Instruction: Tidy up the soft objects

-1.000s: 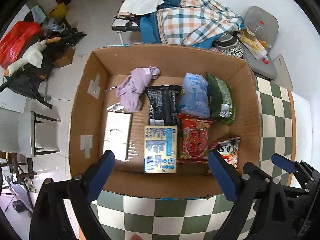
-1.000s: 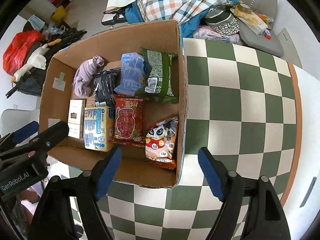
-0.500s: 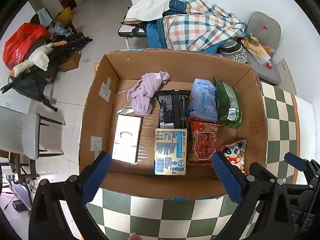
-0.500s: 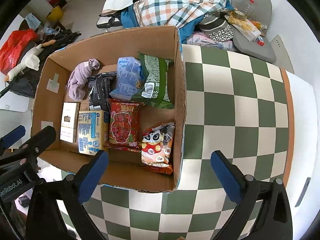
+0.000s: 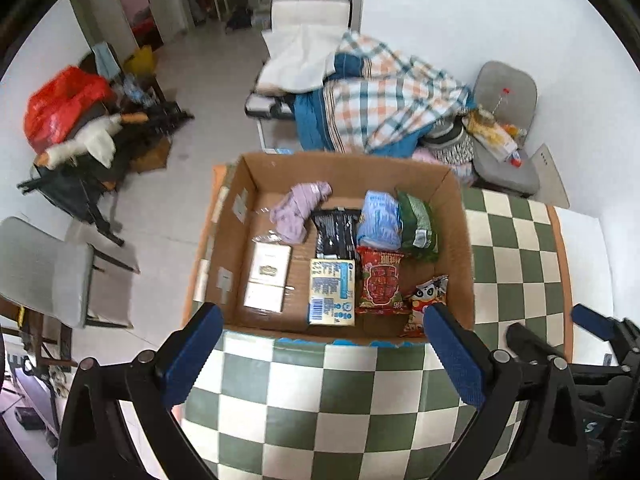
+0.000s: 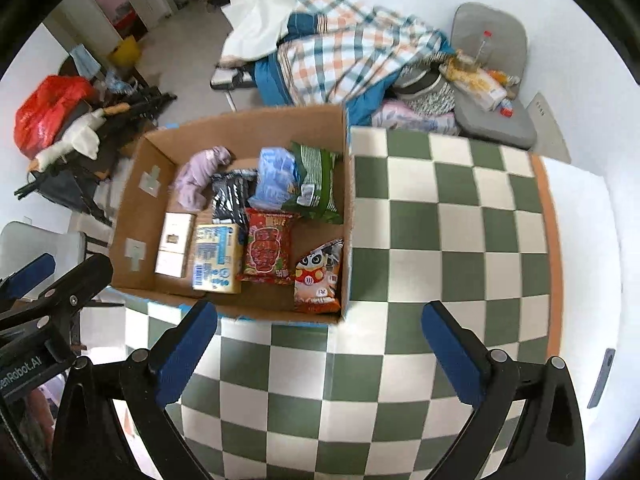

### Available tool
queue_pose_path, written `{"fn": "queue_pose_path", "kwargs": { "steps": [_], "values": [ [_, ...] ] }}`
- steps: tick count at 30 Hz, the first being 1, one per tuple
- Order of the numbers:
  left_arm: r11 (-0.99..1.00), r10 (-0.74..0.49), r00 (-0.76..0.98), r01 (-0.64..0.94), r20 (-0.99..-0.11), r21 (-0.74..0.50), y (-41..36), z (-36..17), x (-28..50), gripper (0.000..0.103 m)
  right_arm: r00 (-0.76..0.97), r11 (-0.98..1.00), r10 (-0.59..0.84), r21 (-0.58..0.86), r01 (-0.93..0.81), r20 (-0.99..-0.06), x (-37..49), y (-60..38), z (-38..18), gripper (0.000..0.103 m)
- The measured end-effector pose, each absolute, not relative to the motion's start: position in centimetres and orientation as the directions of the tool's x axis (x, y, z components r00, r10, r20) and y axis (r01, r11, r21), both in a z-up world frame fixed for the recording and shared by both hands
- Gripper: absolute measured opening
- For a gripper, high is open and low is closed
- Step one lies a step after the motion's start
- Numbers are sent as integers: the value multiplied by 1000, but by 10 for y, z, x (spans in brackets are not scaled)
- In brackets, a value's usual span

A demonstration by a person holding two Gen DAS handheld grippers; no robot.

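Your left claw (image 5: 320,344) is spread wide with nothing in it, hanging over the checkered counter (image 5: 304,412) just short of the cardboard box (image 5: 464,248). Your right claw (image 6: 320,340) is just as wide and bare, beside the box's near right corner. Inside the box: purple cloth (image 5: 300,208) at the back, snack packets (image 5: 380,280) touching along the right, white box (image 5: 268,276) left.

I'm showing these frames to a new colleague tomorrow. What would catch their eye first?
Probably the open cardboard box on the green-checked table, packed with bright snack packets, notably a red one beside a panda-print one. A lilac cloth lies crumpled in its far corner. Both grippers, left and right, hang open and empty in front.
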State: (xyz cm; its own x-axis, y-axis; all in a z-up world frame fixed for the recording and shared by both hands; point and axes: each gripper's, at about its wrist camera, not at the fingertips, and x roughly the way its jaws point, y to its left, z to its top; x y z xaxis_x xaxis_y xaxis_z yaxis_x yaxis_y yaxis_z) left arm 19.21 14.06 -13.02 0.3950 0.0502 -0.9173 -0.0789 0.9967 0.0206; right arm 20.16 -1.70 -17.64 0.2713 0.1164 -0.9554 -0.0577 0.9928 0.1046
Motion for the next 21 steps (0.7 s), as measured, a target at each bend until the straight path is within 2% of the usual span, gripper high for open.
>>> {"fn": "queue_pose_path", "kwargs": {
  "steps": [8, 21],
  "values": [
    [998, 42, 453, -67, -891, 12, 138, -75, 143, 103, 412, 993, 115, 103, -51, -904, 141, -36, -91, 103],
    [997, 41, 535, -83, -844, -4, 143, -14, 88, 103, 493, 991, 136, 120, -64, -859, 77, -44, -17, 103]
  ]
}}
